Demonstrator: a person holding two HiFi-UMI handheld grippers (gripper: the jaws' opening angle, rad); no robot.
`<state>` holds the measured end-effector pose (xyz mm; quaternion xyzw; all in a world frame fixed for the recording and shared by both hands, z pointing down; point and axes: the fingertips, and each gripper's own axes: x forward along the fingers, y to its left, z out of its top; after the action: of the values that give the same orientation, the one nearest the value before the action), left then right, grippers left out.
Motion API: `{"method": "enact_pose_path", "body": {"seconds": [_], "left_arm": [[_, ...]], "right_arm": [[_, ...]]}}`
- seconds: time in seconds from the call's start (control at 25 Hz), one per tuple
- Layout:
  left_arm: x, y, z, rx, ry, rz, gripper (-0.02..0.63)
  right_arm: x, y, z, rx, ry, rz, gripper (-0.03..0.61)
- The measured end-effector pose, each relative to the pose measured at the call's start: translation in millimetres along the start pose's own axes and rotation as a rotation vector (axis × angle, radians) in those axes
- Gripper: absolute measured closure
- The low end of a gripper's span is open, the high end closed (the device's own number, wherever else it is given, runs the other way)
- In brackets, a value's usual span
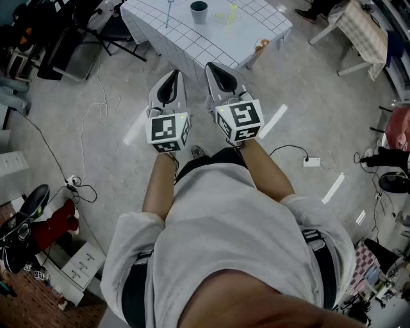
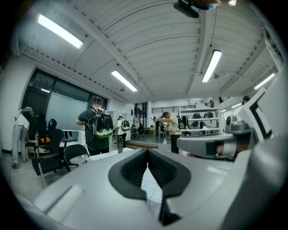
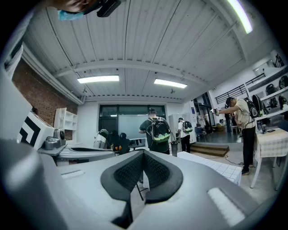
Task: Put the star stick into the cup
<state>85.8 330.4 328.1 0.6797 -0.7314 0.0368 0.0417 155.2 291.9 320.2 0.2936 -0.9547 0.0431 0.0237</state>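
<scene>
Left hand-held gripper [image 2: 147, 153] and right hand-held gripper [image 3: 143, 156] both closed, empty. Star stick [image 1: 229, 14] looks light, thin, stiff: pinch mid-shaft. Cup [image 1: 199, 11] nearby.

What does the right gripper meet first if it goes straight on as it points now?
Probably the near edge of the grid-cloth table, straight ahead of the right gripper. Height is unclear, so it may pass just over the tabletop.

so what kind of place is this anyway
Probably an open lab or workshop space, not a home: several people with backpacks stand about, cables trail over the floor, and shelves of gear line the far wall.
</scene>
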Motion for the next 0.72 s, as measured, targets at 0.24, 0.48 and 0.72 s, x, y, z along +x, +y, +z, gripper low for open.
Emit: {"method": "enact_pose_path", "body": {"seconds": [0.24, 0.48, 0.72], "left_arm": [[28, 21, -17, -0.036, 0.041, -0.033, 0.611], [75, 46, -40, -0.045, 0.125, -0.065, 0.611], [157, 90, -56, -0.017, 0.202, -0.069, 0.611]], "right_arm": [[35, -14, -23, -0.023, 0.098, -0.019, 0.581], [77, -51, -51, -0.013, 0.185, -0.058, 0.580], [149, -99, -66, 0.039, 0.209, -0.061, 0.580]]}}
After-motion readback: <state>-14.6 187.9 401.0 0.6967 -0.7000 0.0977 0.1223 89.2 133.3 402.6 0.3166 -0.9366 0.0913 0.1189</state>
